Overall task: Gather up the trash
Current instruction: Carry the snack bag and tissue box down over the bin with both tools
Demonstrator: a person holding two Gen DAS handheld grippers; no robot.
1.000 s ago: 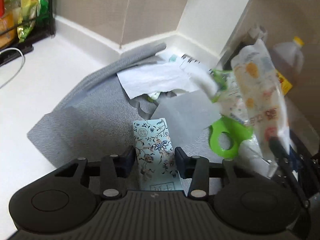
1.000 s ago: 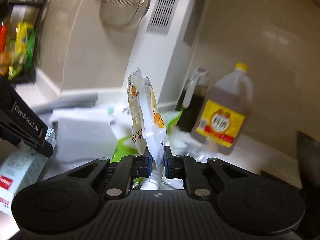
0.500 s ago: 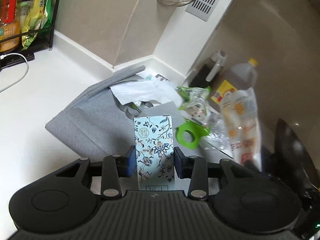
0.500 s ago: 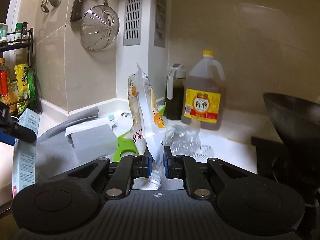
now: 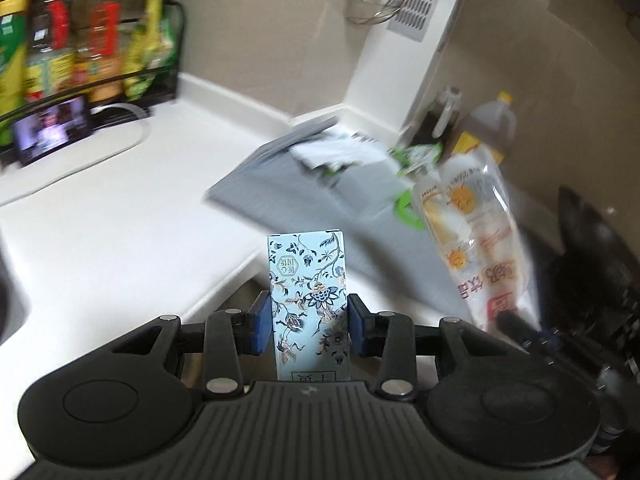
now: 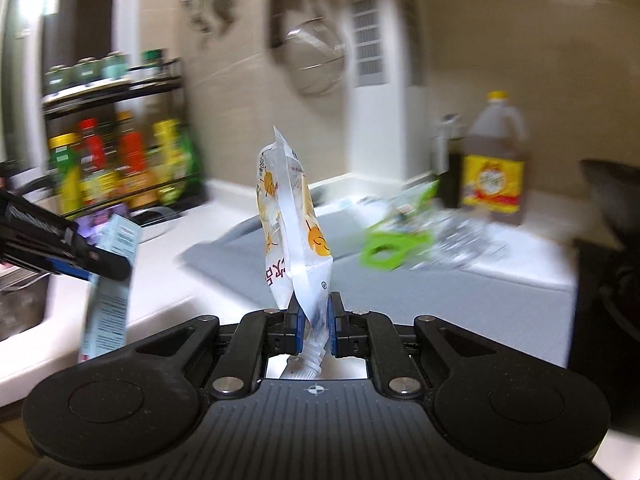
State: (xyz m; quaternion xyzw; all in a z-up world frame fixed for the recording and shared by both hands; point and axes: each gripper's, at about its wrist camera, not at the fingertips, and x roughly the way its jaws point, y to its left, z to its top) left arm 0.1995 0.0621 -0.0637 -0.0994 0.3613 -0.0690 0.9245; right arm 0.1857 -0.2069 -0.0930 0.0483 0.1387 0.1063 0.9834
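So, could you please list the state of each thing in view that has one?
Left gripper: shut on floral carton, held upright.
Right gripper: shut on spouted pouch, spout pointing down.
Green wrapper: lying on grey mat.
Yellow-capped jug: upright, capped.

Scissors [image 6: 386,248] on mat [image 6: 460,280]

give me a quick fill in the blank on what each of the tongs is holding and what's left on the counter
1. The left tongs grip a light blue ____ box.
2. The right tongs pinch a clear spouted ____ printed with yellow faces.
3. A bright ____ plastic handle lies on the gray mat.
4. The big jug by the wall has a ____ cap.

Missing words: floral; pouch; green; yellow
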